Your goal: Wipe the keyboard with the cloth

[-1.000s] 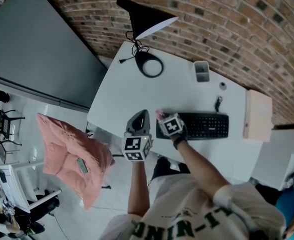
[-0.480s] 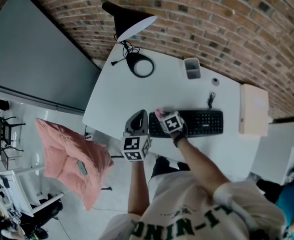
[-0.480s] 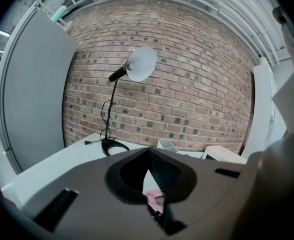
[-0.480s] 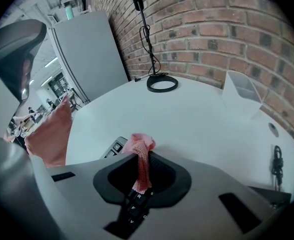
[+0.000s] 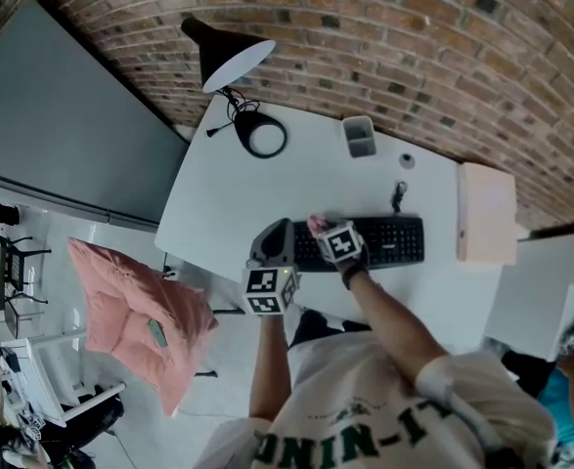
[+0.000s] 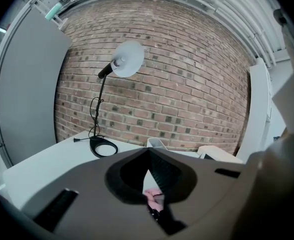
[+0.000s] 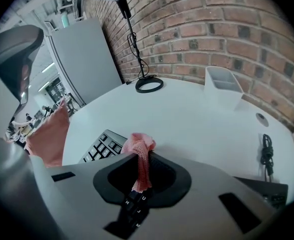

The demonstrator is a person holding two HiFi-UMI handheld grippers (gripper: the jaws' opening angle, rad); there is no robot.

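A black keyboard lies near the front edge of the white table. My right gripper hovers over the keyboard's left end, shut on a small pink cloth. In the right gripper view the cloth hangs bunched between the jaws of the right gripper, with keys just below and left. My left gripper is beside it, at the keyboard's left end, jaws together and holding nothing. The left gripper view shows the left gripper pointing at the cloth and the brick wall.
A black desk lamp with a round base stands at the back left. A grey holder, a small round object and a coiled cable sit behind the keyboard. A beige box lies at the right. A pink cushion is off the table, left.
The head view has drifted, so the table sits a little further left and up in the picture. Both grippers stay at the keyboard's left end, the cloth still held.
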